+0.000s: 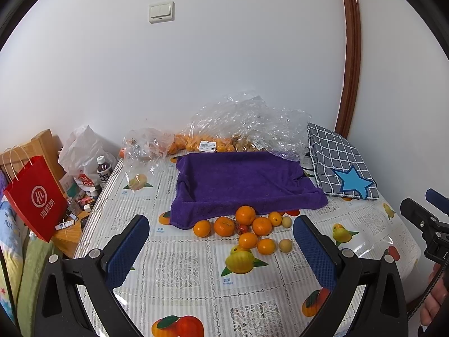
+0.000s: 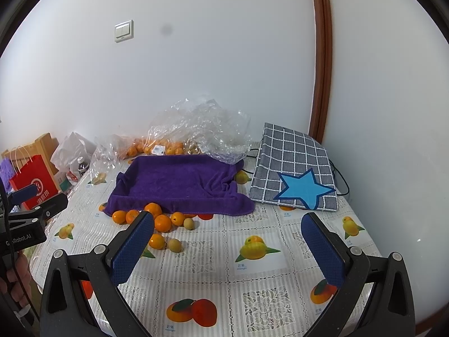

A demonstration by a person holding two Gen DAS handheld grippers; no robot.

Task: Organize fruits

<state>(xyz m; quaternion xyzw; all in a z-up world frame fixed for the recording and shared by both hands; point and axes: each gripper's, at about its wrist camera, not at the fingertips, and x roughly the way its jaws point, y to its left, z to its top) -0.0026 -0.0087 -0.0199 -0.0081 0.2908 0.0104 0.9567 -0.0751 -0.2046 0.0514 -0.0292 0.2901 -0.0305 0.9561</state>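
Both grippers (image 1: 221, 241) (image 2: 227, 241) gape over perhaps nine loose oranges (image 1: 245, 214)

A plain white wall (image 1: 224, 64) fills the view from nine to three o'clock, evenly lit, with no window in sight. A cream double light switch (image 1: 161, 11) sits on it at about eleven o'clock. A curved brown wooden door frame (image 1: 350, 56) runs down at about one o'clock, and more white wall lies beyond it at three. The table (image 1: 196, 275) takes up the lower half, its glossy cloth printed with fruit pictures and lace squares. At nine o'clock a low wooden cabinet (image 1: 67, 236) stands against the table's edge, a pale wooden frame (image 1: 42, 140) just behind it near the wall. At eight o'clock lies patterned bedding (image 1: 11, 238).
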